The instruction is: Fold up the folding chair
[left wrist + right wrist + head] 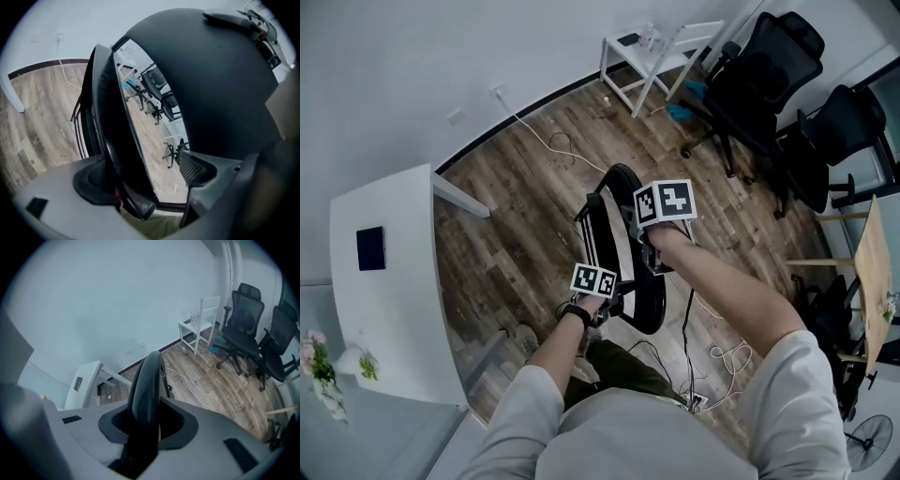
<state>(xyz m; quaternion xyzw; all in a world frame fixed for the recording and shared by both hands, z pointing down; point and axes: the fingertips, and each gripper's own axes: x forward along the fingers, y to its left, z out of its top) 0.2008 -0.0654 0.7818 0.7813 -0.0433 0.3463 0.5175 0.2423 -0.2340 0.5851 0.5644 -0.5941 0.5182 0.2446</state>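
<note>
The black folding chair (623, 244) stands on the wood floor with its two rounded panels drawn close together. My right gripper (649, 255) is shut on the rim of the larger panel (147, 380), with a pad on each side of it (147, 425). In the left gripper view this panel fills the upper right as a dark dome (211, 84). My left gripper (612, 300) is open around the edge of the thinner panel (117, 140). That edge lies against the left pad (91, 180), and floor shows between it and the right pad (197, 168).
A white table (384, 281) stands at the left, with a white cable (553, 141) on the floor behind the chair. At the back stand a white frame chair (661, 52) and two black office chairs (764, 75). A wooden tabletop (874, 272) is at the right.
</note>
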